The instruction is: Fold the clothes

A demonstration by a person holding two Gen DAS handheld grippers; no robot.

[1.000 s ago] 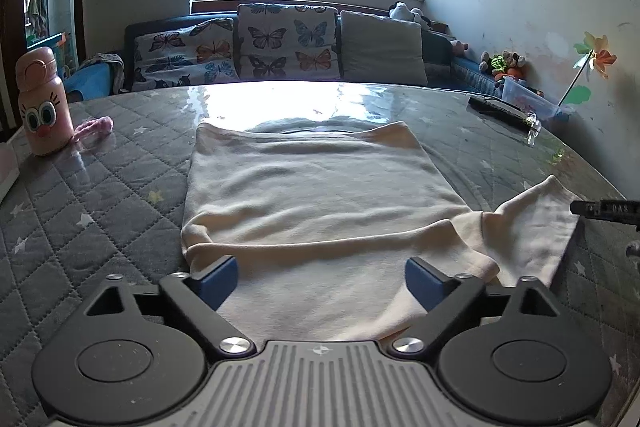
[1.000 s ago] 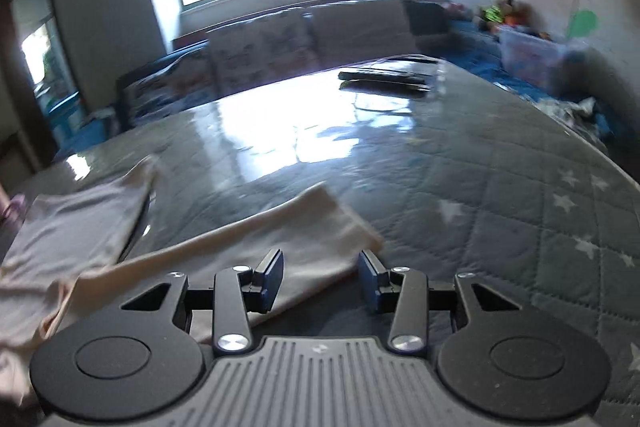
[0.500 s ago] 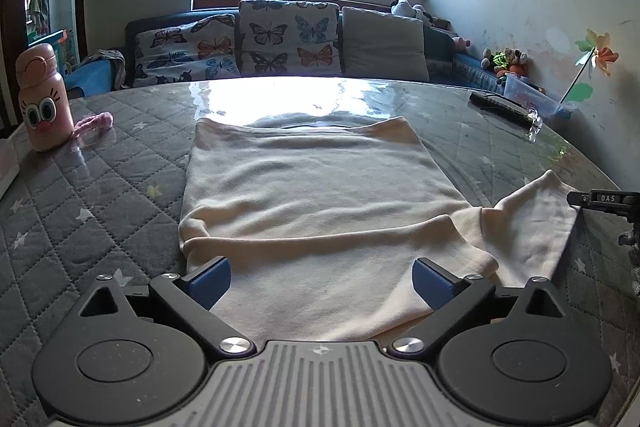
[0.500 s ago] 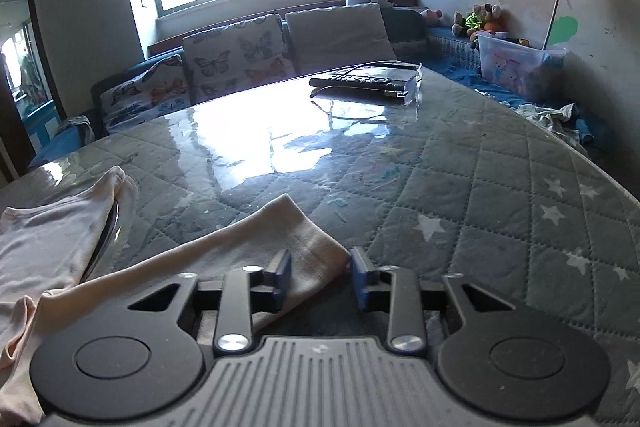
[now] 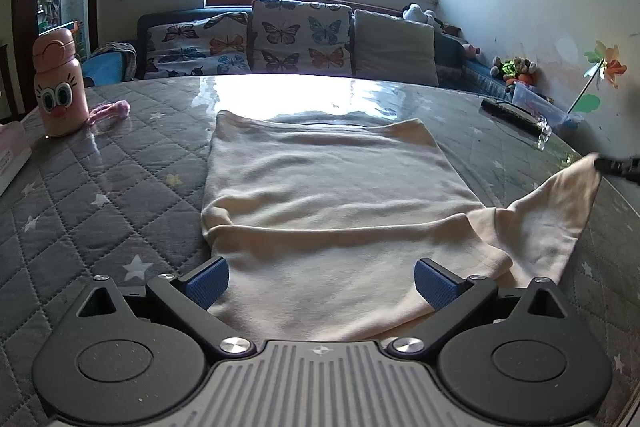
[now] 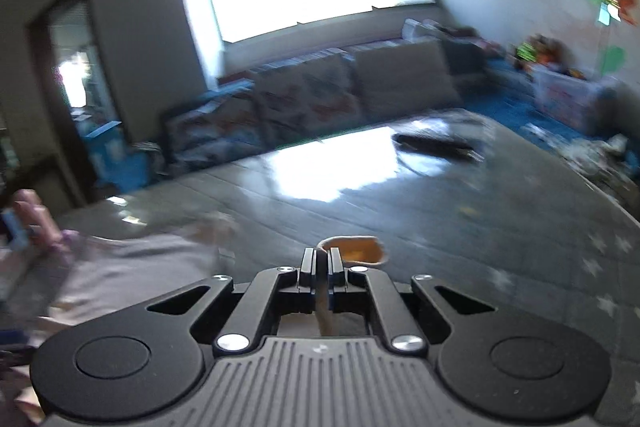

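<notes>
A cream shirt [image 5: 328,195] lies flat on the grey quilted table [image 5: 100,187], its body pointing away from me. My left gripper [image 5: 322,279] hovers over the near hem, its jaws opening wide with cloth below them and nothing pinched. The shirt's right sleeve [image 5: 556,211] is lifted off the table at its tip, where the dark right gripper [image 5: 612,165] holds it. In the blurred right wrist view my right gripper [image 6: 321,257] is shut on the sleeve's end [image 6: 356,250], which pokes out past the pads. The shirt's body [image 6: 120,267] shows lower left.
A pink bottle with cartoon eyes [image 5: 60,83] and a pink cord [image 5: 112,109] stand at the table's far left. A black remote [image 5: 512,111] lies at the far right. A sofa with butterfly cushions [image 5: 280,43] runs behind the table.
The right gripper closed on the sleeve's end and lifted it up off the table. The left gripper's jaws spread a little wider and stayed over the near hem.
</notes>
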